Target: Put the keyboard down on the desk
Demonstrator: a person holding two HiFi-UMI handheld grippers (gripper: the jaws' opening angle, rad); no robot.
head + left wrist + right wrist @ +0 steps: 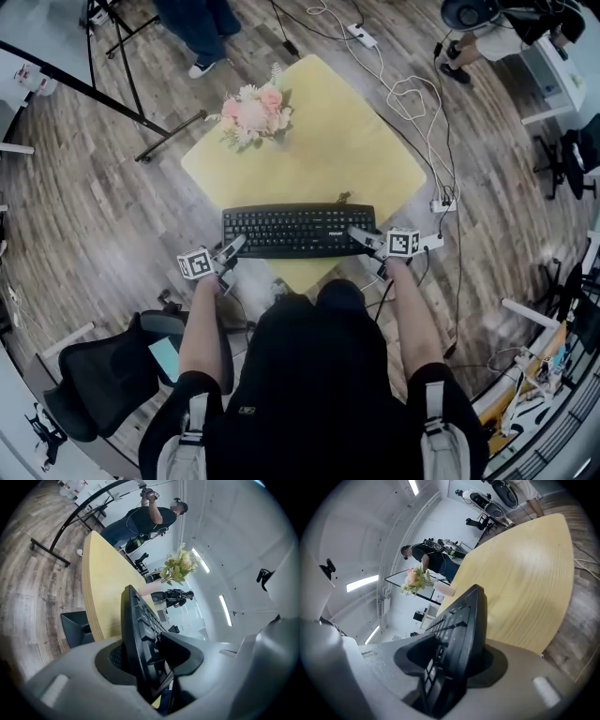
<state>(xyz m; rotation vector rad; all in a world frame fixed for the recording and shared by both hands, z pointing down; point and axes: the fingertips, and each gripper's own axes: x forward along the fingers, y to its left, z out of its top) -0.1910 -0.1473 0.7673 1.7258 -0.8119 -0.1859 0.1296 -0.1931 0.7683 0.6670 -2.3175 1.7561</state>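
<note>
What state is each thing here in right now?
keyboard: gripped at both ends, over the desk; touching it or not, unclear.
left gripper: closed on the keyboard's left end.
right gripper: closed on its right end.
flowers: standing on the desk.

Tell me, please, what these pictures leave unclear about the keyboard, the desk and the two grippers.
Whether the keyboard touches the desk: the head view looks down, so the keyboard covers any gap; both gripper views look along it from one end.
Key lettering: too small in the head view, blurred in the gripper views.
Lower jaw of the left gripper and of the right gripper: under the keyboard in the head view.
</note>
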